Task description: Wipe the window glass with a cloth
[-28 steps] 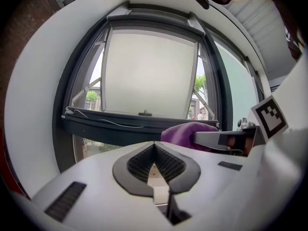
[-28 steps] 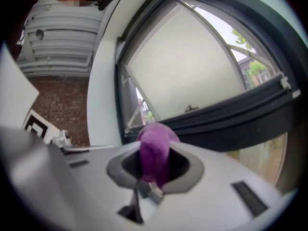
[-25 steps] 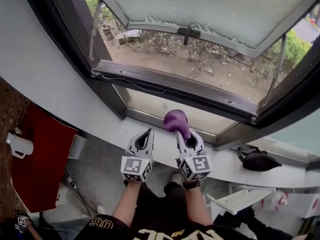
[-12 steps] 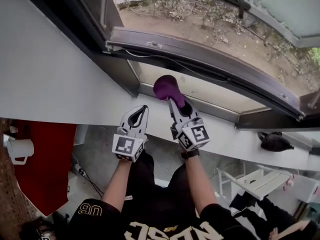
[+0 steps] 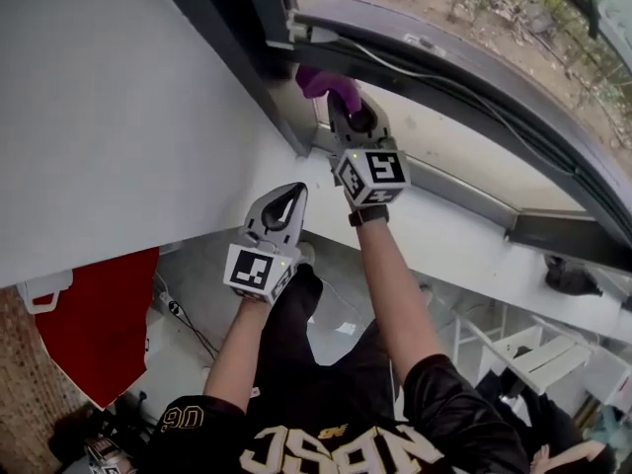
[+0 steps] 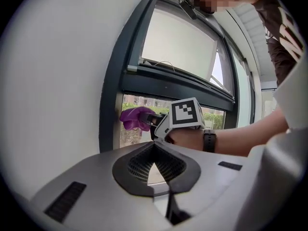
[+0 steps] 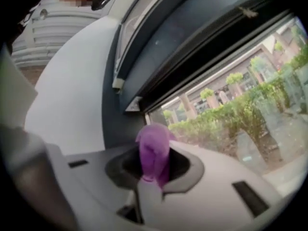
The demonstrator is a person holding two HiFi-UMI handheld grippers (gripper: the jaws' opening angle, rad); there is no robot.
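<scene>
Holds the left gripper (image 5: pixel 292 192) low and back from the window frame (image 5: pixel 229 30), jaws pressed together on nothing. Has pushed the right gripper (image 5: pixel 346 105) up and forward over the last second, out of its place beside the left one well below the frame, into the frame's inner corner. Clamps the purple cloth (image 5: pixel 320 79) there, wadded out past the jaw tips, hard by the frame's upright at the left end of the lower window glass (image 5: pixel 449 141). Reads as bringing the cloth to the pane for a stroke away from that corner; fits an opening pass or a return for another one equally well.

Cannot confirm contact between cloth and glass: overlaps them in the head view, and sets the wad only against outdoor greenery (image 6: pixel 126 137) in the left gripper view. Buries the right jaw tips under the fabric. Cuts off the tilted upper sash (image 6: pixel 178 42) above the frame in the head view. Smears the right gripper view with blur.
</scene>
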